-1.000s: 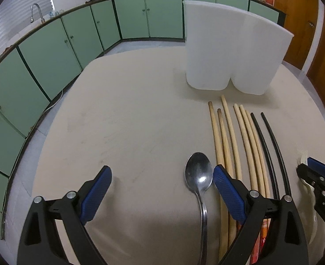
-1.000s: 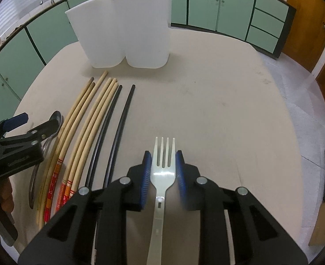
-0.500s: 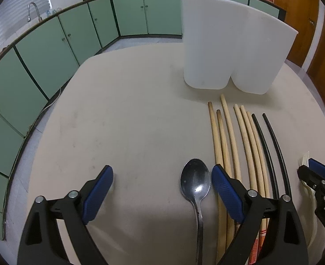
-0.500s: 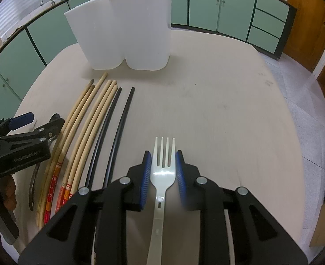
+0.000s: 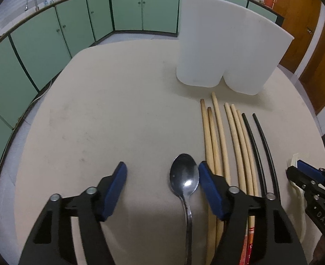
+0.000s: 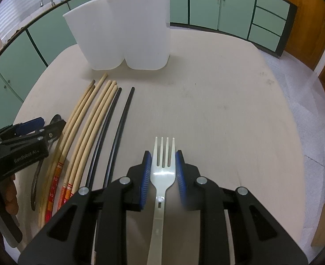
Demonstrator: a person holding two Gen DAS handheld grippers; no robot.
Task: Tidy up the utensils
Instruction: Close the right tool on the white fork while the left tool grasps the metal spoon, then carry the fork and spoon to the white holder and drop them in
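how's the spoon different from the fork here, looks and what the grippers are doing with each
The spoon is dark shiny metal with a rounded bowl; the fork is pale plastic with four tines.
The spoon lies left of the chopsticks; the fork lies right of them.
The left gripper is closing, its pads not yet pressing the spoon; the right gripper stands narrow around the fork's head.
Both lie flat on the table, heads toward the white holder.

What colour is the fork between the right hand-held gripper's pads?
The flat plastic fork is cream-white, clearest in the right wrist view.
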